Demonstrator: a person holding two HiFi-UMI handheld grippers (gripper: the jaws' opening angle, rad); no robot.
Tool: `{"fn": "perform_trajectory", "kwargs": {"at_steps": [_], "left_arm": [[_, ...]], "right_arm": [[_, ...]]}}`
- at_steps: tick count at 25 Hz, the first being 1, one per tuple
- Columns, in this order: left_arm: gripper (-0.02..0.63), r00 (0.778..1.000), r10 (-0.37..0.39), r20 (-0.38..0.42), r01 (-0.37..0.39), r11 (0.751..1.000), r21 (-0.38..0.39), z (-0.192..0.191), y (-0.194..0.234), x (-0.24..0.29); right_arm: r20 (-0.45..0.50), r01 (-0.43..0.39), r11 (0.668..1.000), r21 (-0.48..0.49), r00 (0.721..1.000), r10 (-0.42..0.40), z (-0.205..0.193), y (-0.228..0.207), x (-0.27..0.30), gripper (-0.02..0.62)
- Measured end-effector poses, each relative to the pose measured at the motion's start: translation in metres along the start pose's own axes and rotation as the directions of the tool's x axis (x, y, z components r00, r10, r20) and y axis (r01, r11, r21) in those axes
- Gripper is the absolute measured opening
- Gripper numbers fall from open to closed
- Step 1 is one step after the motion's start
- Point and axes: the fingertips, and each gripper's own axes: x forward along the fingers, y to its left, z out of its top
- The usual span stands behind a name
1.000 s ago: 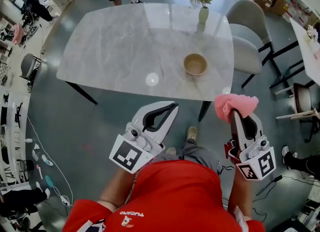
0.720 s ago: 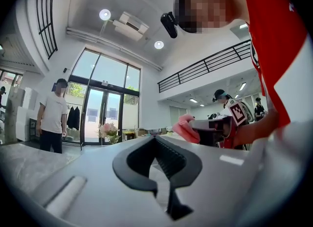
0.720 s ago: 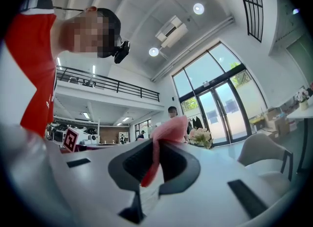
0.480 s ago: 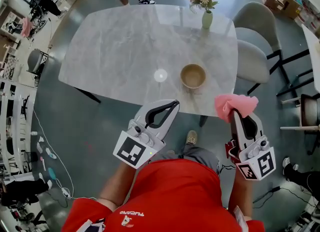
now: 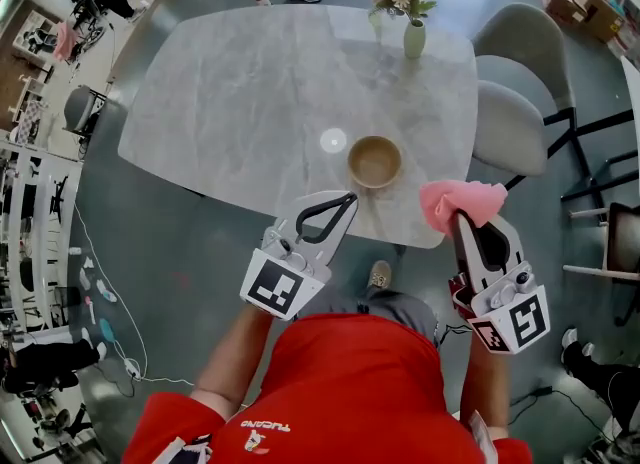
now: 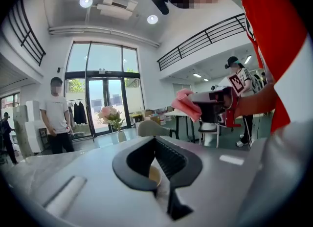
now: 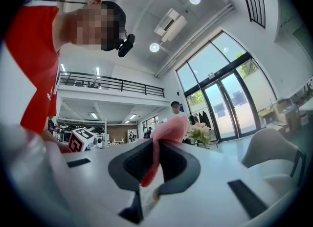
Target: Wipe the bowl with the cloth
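Round tan bowl [image 5: 374, 161], crumpled pink cloth [image 5: 458, 201]

I log the wearer in a red short-sleeved shirt [image 5: 350, 392] with white lettering [image 5: 262, 426] on the front, grey trousers [image 5: 398, 304] and a tan shoe [image 5: 381, 274]. A black camera [image 7: 125, 45] is mounted at the head.

The left tool [image 5: 347, 200] has a white shell and black jaw liners with ribbed pads [image 6: 168, 158]. The right tool [image 5: 462, 220] has the same shell and liners, plus a red part [image 5: 461, 299] at its rear.

Each tool carries a white cube printed with black square markers: left cube [image 5: 276, 287], right cube [image 5: 516, 323].
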Motion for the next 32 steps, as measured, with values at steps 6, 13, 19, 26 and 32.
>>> {"fn": "perform_trajectory", "kwargs": {"at_steps": [6,13,19,26,32], "left_arm": [[0.006,0.990,-0.050,-0.132,0.070,0.987,0.146,-0.038,-0.009,0.033],[0.013,0.958,-0.061,-0.279,0.145,0.946,0.290,-0.074,-0.009,0.068],[0.086,0.888,-0.099,-0.449,0.287,0.883,0.371,-0.120,-0.018,0.091],[0.137,0.790,-0.104,-0.604,0.434,0.791,0.431,-0.167,-0.024,0.107],[0.152,0.729,-0.093,-0.679,0.508,0.738,0.444,-0.194,-0.021,0.114]], "right_arm": [[-0.033,-0.021,1.000,0.003,0.999,0.022,-0.012,-0.020,0.007,0.020],[-0.061,-0.008,1.000,0.007,0.998,0.008,-0.023,-0.035,0.013,0.020],[-0.070,0.030,1.000,0.006,0.997,-0.029,-0.028,-0.039,0.015,0.020],[-0.082,0.054,0.998,0.007,0.995,-0.054,-0.032,-0.039,0.021,0.020],[-0.088,0.073,0.997,0.008,0.994,-0.072,-0.035,-0.036,0.026,0.020]]}}
